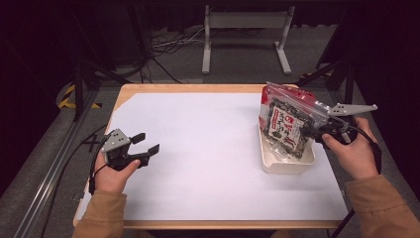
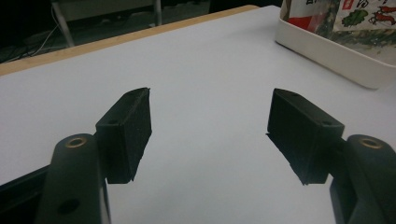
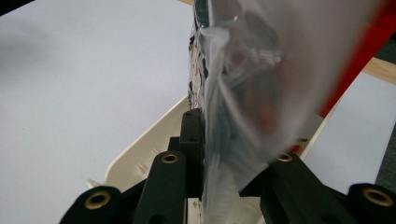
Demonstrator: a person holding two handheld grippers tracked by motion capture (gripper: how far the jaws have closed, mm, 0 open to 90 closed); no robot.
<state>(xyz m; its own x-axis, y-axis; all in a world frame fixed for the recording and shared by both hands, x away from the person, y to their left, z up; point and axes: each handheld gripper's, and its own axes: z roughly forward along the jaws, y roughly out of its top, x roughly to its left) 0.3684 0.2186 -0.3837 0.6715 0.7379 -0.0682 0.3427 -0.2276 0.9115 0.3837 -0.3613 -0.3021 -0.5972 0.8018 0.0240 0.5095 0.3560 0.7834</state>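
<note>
Two grippers are seen at the table, and one of them is engaged. The right gripper (image 1: 317,130) is clamped on the edge of a clear zip bag (image 1: 287,119) of dark snack packets, which is held tilted above the white tray (image 1: 287,166) near the table's right side, its lower end reaching into or just over the tray; contact with the tray floor cannot be told. In the right gripper view the plastic film (image 3: 243,116) is pinched between the closed jaws, crumpled and slack. The left gripper (image 1: 147,144) is held low over the white table cover (image 1: 208,148) at the left, well apart from the tray, its jaws spread wide and nothing between them, as is confirmed in the left gripper view, where the pads (image 2: 128,130) stand apart over bare surface. A slip is judged the chief risk: the film is thin and smooth, and only a narrow margin appears to be gripped, so the weight of the contents could pull it free. The light tray could also be dragged or tipped if the bag catches its rim.
</note>
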